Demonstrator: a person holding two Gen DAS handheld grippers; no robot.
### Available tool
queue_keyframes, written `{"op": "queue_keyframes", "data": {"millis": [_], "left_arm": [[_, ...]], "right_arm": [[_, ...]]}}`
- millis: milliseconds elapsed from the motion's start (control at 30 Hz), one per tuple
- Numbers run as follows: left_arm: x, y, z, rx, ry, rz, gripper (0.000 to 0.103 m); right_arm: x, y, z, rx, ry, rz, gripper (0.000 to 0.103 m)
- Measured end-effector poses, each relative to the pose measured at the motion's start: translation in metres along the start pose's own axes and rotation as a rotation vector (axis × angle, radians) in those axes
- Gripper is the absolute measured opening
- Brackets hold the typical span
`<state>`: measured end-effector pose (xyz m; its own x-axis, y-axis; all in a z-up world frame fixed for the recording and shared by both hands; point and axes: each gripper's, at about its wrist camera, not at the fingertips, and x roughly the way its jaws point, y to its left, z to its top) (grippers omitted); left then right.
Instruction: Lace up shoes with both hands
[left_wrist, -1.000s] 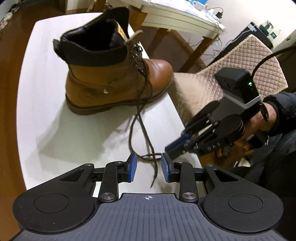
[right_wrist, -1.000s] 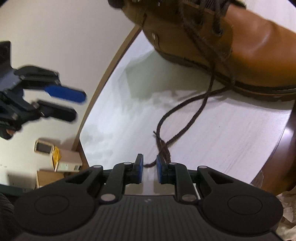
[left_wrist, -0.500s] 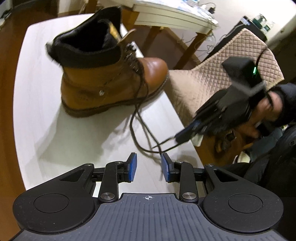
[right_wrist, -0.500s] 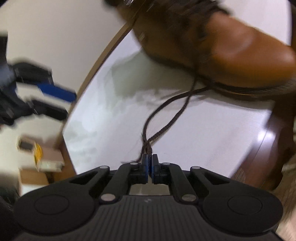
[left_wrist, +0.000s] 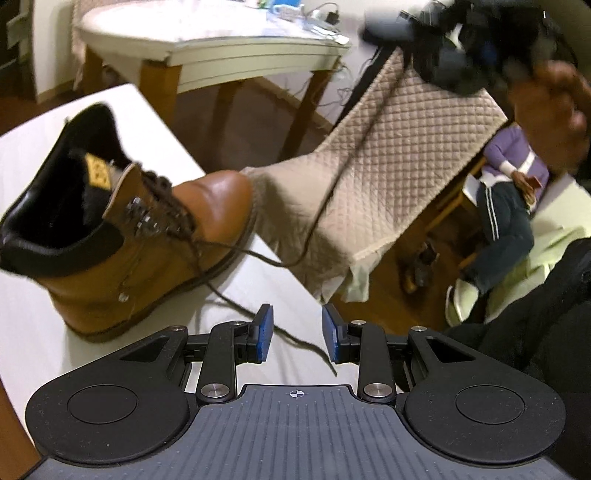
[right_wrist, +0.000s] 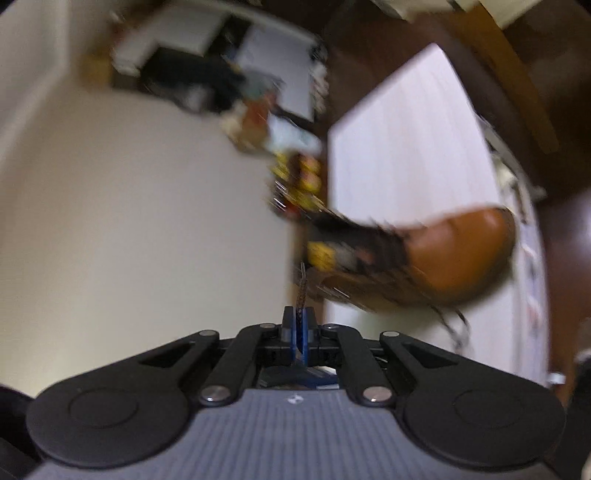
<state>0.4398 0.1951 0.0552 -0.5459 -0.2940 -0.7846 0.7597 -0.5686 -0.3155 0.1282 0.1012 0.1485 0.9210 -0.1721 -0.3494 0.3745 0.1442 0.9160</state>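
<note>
A tan leather boot (left_wrist: 147, 236) with a black collar stands on the white table (left_wrist: 55, 332); it shows blurred in the right wrist view (right_wrist: 436, 254). Its dark brown lace runs in two strands. One strand (left_wrist: 354, 147) rises taut to the upper right, where my right gripper (right_wrist: 300, 323) is shut on it, high above the table. The pinched lace end (right_wrist: 301, 291) sticks out past the blue pads. The other strand (left_wrist: 295, 341) lies slack on the table between the fingers of my left gripper (left_wrist: 297, 338), which hangs open just above it.
A quilted beige chair cover (left_wrist: 388, 177) hangs beyond the table's right edge. A second white table (left_wrist: 207, 40) stands behind. A seated person (left_wrist: 506, 206) is at the far right. A hand (left_wrist: 546, 114) holds the right gripper.
My right gripper shut on the lace end near the table and swung up and away, drawing that strand taut. The left gripper stayed open, rose a little and rolled.
</note>
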Motion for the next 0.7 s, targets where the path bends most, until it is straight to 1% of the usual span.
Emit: {"op": "queue_keyframes", "data": {"millis": [67, 133, 200, 267, 367, 433, 533, 600, 700], "left_arm": [[-0.006, -0.003, 0.002, 0.013, -0.012, 0.015, 0.032], [-0.013, -0.006, 0.006, 0.032, -0.013, 0.059, 0.032], [-0.022, -0.006, 0.011, 0.038, -0.012, 0.104, 0.032], [-0.030, -0.004, 0.017, 0.028, -0.011, 0.137, 0.032], [-0.040, 0.005, 0.030, -0.028, 0.007, 0.196, 0.032], [-0.042, 0.010, 0.040, -0.044, 0.017, 0.226, 0.032], [-0.043, 0.012, 0.053, -0.052, 0.023, 0.242, 0.032], [-0.043, 0.011, 0.058, -0.041, 0.028, 0.251, 0.032], [-0.040, 0.009, 0.065, 0.010, 0.060, 0.272, 0.032]], "right_arm": [[-0.008, 0.011, 0.005, -0.016, -0.040, 0.028, 0.004], [-0.010, 0.014, 0.008, -0.035, -0.068, 0.027, 0.004], [-0.002, 0.002, 0.009, -0.002, -0.065, 0.023, 0.004], [0.006, -0.010, 0.009, 0.025, -0.048, 0.010, 0.004], [0.034, -0.046, 0.008, 0.110, 0.020, -0.001, 0.004], [0.046, -0.059, 0.008, 0.129, 0.042, 0.007, 0.004], [0.056, -0.073, 0.009, 0.166, 0.061, 0.031, 0.004], [0.062, -0.080, 0.009, 0.179, 0.068, 0.035, 0.004], [0.073, -0.089, 0.009, 0.192, 0.083, 0.042, 0.004]]}}
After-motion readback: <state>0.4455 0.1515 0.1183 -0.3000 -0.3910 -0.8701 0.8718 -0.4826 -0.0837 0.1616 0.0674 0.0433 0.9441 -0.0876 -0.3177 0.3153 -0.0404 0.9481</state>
